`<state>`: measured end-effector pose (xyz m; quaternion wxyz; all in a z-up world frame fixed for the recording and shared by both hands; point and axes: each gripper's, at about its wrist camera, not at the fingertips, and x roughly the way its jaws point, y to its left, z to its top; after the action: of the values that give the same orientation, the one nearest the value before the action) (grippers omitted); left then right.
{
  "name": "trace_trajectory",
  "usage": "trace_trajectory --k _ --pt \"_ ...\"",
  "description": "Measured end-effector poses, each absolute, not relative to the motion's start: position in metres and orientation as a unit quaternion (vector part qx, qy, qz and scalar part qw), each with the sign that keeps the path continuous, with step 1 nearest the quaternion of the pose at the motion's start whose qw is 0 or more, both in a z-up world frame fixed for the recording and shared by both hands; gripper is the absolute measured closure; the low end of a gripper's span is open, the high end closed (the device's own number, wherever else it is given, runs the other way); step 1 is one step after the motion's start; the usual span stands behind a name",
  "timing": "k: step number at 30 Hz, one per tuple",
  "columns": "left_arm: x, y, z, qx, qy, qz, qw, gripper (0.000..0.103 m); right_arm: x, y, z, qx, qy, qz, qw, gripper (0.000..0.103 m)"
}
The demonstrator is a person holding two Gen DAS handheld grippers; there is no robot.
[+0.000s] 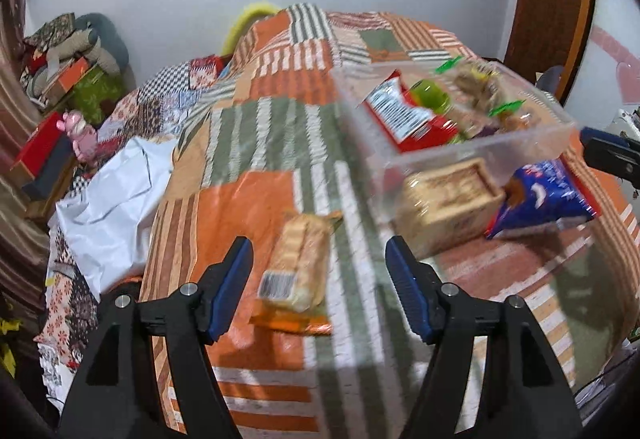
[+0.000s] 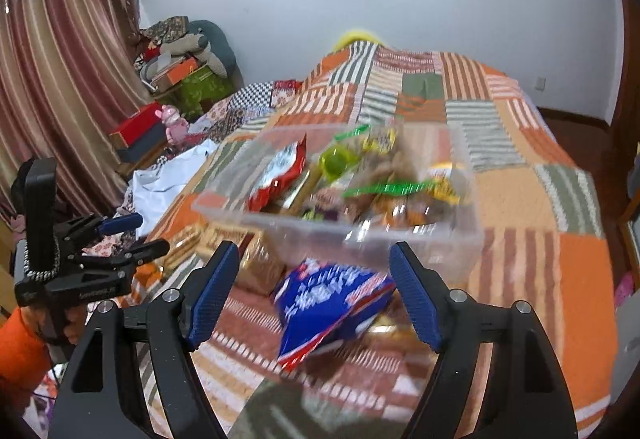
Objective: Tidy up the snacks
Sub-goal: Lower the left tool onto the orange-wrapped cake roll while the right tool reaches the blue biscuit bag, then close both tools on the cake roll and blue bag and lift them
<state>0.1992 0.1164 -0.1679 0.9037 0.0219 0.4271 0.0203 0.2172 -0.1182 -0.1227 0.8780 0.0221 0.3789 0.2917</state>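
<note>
A patchwork quilt (image 1: 256,143) in orange, green and white stripes covers the bed, and everything for the task lies on it. The largest thing is a clear plastic bin (image 1: 480,151), already loaded with a red packet, green-clipped bags and other snacks; in the left wrist view it sits up and to the right of the left gripper (image 1: 320,279), and in the right wrist view it stands straight ahead of the right gripper (image 2: 314,291), just beyond the fingers.

Against the bin's near wall lies a tan biscuit box (image 1: 452,199), and beside that a blue snack bag (image 2: 332,307). The bag lies between the right gripper's fingers, which stand apart and do not press on it as far as the blur lets me judge. Its long axis runs diagonally, from lower left up toward the right finger, with a corner pointing down and left.

Smallest is the pale biscuit packet (image 1: 298,263), lying on the quilt well short of the bin. It sits between the left gripper's fingers, a little nearer the left one, and they are apart with nothing clamped. Its long axis runs nearly away from the camera, tilted slightly right at the far end, with the barcode end nearest. So the fingers straddle its narrow width already, and the left hand is plainly the nearer one; I judge a short drop forward would seat it.
</note>
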Motion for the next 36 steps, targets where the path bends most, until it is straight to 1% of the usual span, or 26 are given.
trace_trajectory --k 7,12,14,16,18,23,24,25,27,30,32,36 --pt "0.206 0.137 -0.195 0.002 0.440 0.028 0.898 0.035 0.216 -0.110 -0.145 0.016 0.414 0.280 0.866 0.028" --pt "0.217 0.145 -0.208 -0.016 0.448 0.025 0.894 0.037 0.213 -0.114 -0.149 0.019 0.418 0.261 0.870 0.028" --pt "0.222 0.147 -0.212 -0.023 0.453 0.019 0.891 0.042 0.213 -0.115 -0.152 0.022 0.425 0.259 0.867 0.028" --pt "0.225 0.148 -0.215 -0.024 0.457 0.016 0.889 0.043 0.210 -0.114 -0.153 0.014 0.423 0.252 0.871 0.028" --pt "0.228 0.147 -0.218 -0.022 0.457 0.019 0.889 0.044 0.208 -0.110 -0.153 0.002 0.420 0.251 0.872 0.023" --pt "0.229 0.147 -0.224 -0.033 0.453 0.022 0.890 0.048 0.211 -0.098 -0.156 -0.025 0.412 0.247 0.877 0.019" --pt "0.229 0.148 -0.224 -0.035 0.453 0.020 0.890 0.052 0.212 -0.098 -0.157 -0.025 0.413 0.246 0.876 0.016" --pt "0.229 0.148 -0.225 -0.038 0.453 0.019 0.890 0.054 0.214 -0.096 -0.157 -0.025 0.412 0.245 0.877 0.016" --pt "0.228 0.149 -0.225 -0.043 0.453 0.016 0.890 0.061 0.218 -0.095 -0.158 -0.024 0.413 0.243 0.878 0.015" --pt "0.225 0.151 -0.225 -0.046 0.452 0.018 0.891 0.067 0.220 -0.091 -0.159 -0.029 0.415 0.239 0.877 0.015" --pt "0.222 0.150 -0.225 -0.044 0.450 0.025 0.892 0.069 0.221 -0.087 -0.160 -0.041 0.415 0.236 0.878 0.015" --pt "0.211 0.145 -0.222 -0.031 0.444 0.031 0.895 0.069 0.222 -0.080 -0.161 -0.059 0.415 0.231 0.878 0.015"
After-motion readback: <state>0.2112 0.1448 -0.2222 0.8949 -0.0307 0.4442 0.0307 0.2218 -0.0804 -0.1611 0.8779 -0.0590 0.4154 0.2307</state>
